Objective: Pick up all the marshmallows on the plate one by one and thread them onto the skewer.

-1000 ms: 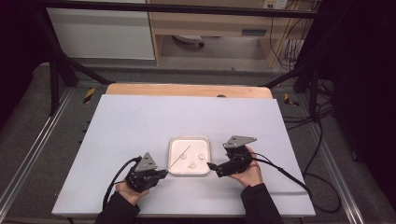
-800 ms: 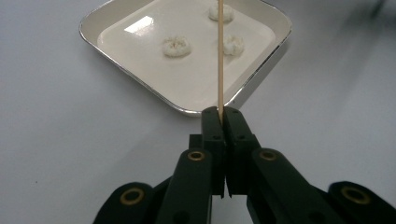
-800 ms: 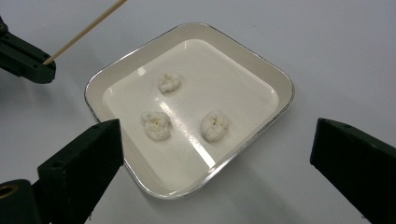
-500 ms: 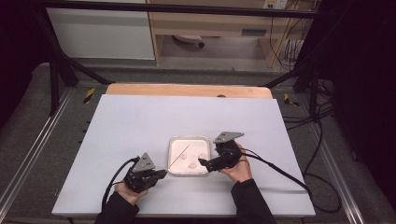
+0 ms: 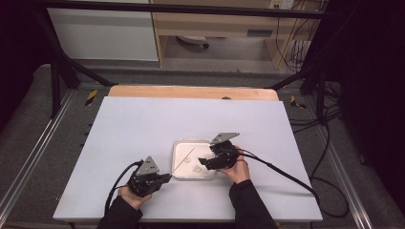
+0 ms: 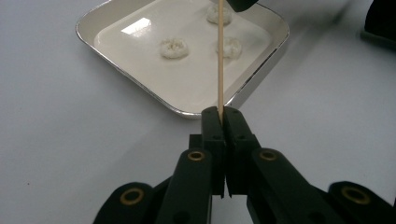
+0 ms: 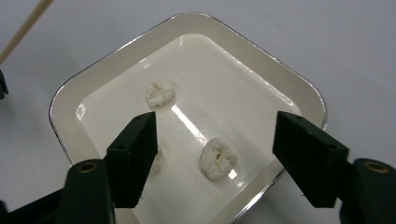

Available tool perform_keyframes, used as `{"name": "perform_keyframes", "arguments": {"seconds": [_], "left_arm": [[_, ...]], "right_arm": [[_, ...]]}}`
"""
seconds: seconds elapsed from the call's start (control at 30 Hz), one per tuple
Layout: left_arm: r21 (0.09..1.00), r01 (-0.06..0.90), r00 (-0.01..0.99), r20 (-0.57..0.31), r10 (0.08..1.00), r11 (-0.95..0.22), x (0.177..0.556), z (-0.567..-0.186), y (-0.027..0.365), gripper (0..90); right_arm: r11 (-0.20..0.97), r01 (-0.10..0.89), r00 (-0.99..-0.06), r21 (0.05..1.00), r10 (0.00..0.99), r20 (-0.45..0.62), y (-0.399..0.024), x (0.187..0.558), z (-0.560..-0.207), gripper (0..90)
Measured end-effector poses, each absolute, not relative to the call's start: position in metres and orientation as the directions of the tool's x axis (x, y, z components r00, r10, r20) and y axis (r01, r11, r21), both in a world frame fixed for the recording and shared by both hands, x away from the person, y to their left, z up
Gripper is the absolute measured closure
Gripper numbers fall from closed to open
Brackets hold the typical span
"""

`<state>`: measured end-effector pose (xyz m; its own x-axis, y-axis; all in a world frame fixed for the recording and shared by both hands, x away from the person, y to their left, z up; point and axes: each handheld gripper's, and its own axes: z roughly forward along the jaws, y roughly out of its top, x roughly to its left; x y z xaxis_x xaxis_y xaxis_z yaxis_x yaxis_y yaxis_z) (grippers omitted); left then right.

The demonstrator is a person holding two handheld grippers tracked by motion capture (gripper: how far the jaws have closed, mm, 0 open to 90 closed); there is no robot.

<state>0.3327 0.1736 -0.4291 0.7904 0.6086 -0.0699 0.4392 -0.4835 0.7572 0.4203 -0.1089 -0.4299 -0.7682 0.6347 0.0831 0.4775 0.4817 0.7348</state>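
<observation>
A square white tray (image 5: pixel 191 141) sits on the white table and holds three small white ring-shaped pieces. My left gripper (image 6: pixel 219 114) is shut on a thin wooden skewer (image 6: pixel 220 60), which points out over the tray toward the pieces (image 6: pixel 173 48). It rests near the tray's front left corner, left gripper (image 5: pixel 167 177). My right gripper (image 7: pixel 215 121) hovers over the tray's right part; its jaws have just been closing. One white piece (image 7: pixel 217 157) lies between them, with neither pad on it. A second piece (image 7: pixel 159 94) lies farther in, and a third is half hidden behind one jaw.
The table top (image 5: pixel 143 124) spreads wide around the tray, with a wooden strip (image 5: pixel 191 92) along its far edge. A cable (image 5: pixel 286 174) trails off to the right from the right gripper (image 5: pixel 200 162). Metal frame rails flank the table.
My right gripper has moved left from the tray's right rim to over the tray, and its jaws stand narrower. The left gripper and skewer have kept still.
</observation>
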Motion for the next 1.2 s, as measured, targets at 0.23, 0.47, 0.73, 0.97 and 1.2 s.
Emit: {"name": "perform_keyframes", "arguments": {"seconds": [0.23,0.47,0.73,0.97,1.2], "left_arm": [[0.757,0.439,0.793,-0.073,0.605,-0.484,0.333,-0.43,0.172,88.3],[0.757,0.438,0.794,-0.074,0.603,-0.484,0.332,-0.431,0.171,88.4],[0.76,0.439,0.794,-0.078,0.603,-0.48,0.332,-0.431,0.171,88.4],[0.758,0.438,0.796,-0.076,0.601,-0.483,0.332,-0.432,0.17,88.4],[0.76,0.436,0.799,-0.081,0.596,-0.481,0.331,-0.432,0.17,88.5]], "right_arm": [[0.516,0.481,-0.767,0.709,0.639,0.055,-0.107,0.424,-0.44,46.8],[0.533,0.479,-0.77,0.698,0.637,0.042,-0.107,0.425,-0.443,58.3],[0.538,0.473,-0.773,0.697,0.633,0.036,-0.105,0.423,-0.446,65.8],[0.528,0.469,-0.77,0.708,0.637,0.035,-0.105,0.422,-0.447,69.4],[0.495,0.488,-0.765,0.719,0.639,0.078,-0.109,0.421,-0.439,70.3]]}}
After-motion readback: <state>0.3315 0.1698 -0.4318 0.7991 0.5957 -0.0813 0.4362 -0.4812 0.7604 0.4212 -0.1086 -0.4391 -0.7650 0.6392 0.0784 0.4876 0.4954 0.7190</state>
